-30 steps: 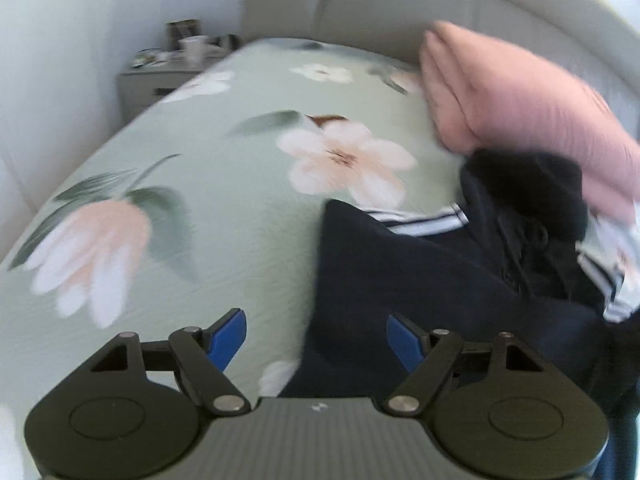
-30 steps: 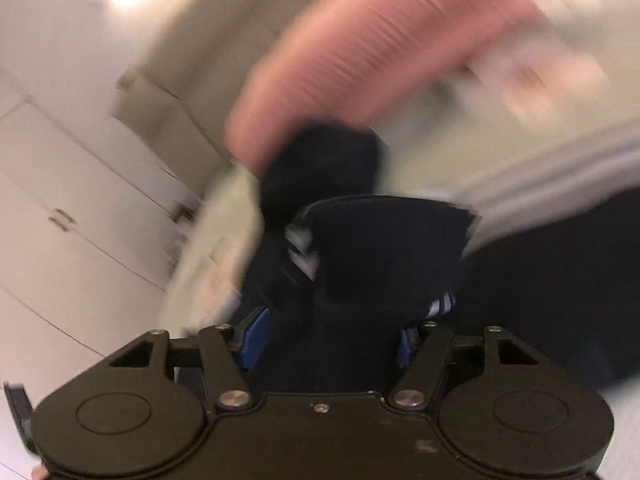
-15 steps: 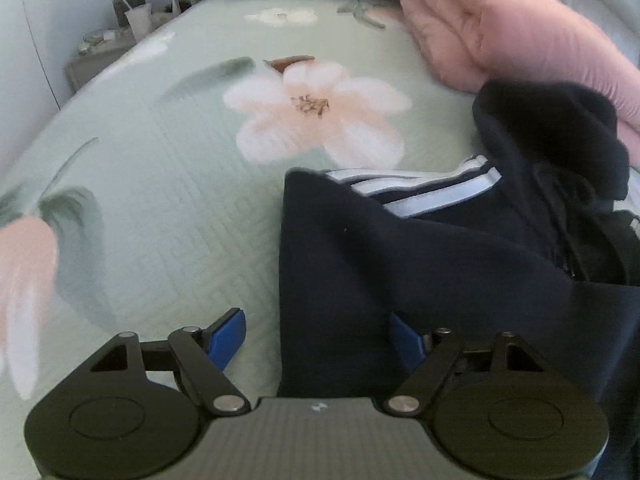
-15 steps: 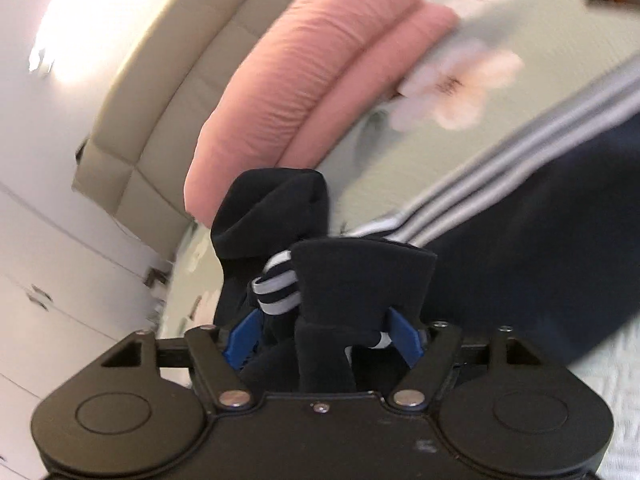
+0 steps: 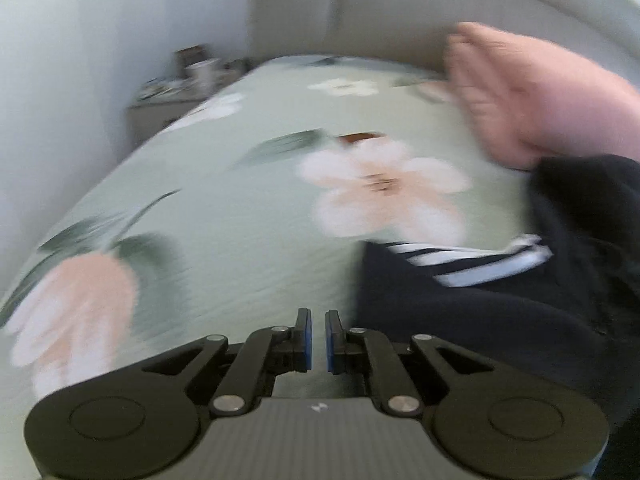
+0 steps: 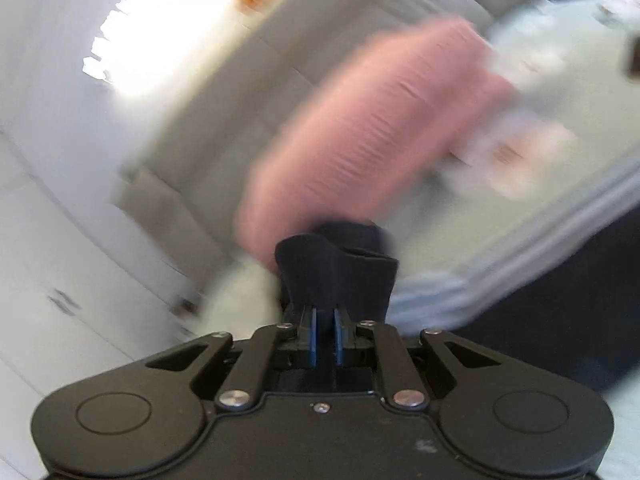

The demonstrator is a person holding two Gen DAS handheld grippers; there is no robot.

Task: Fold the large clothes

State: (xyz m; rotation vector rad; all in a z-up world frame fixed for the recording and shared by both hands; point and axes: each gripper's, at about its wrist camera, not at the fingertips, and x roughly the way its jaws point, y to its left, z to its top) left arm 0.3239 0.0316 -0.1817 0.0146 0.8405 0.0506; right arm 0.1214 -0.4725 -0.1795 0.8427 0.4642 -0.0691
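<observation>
A dark navy jacket (image 5: 500, 312) with white stripes lies on the floral bedspread (image 5: 240, 208) at the right of the left wrist view. My left gripper (image 5: 316, 336) is shut and empty, just left of the jacket's edge. In the right wrist view my right gripper (image 6: 324, 332) is shut on a fold of the navy jacket (image 6: 336, 272), which sticks up between the pads. More of the jacket with its white stripes (image 6: 520, 256) spreads to the right. Both views are motion blurred.
A folded pink blanket (image 5: 540, 92) lies at the head of the bed, also in the right wrist view (image 6: 380, 128). A padded headboard (image 5: 400, 4) stands behind it. A nightstand (image 5: 168, 104) with small items stands at the left. White cupboards (image 6: 60, 280) show at the left.
My left gripper has closed from wide open to shut, holding nothing. My right gripper has closed tighter on the jacket fold. Both cameras have swung.
</observation>
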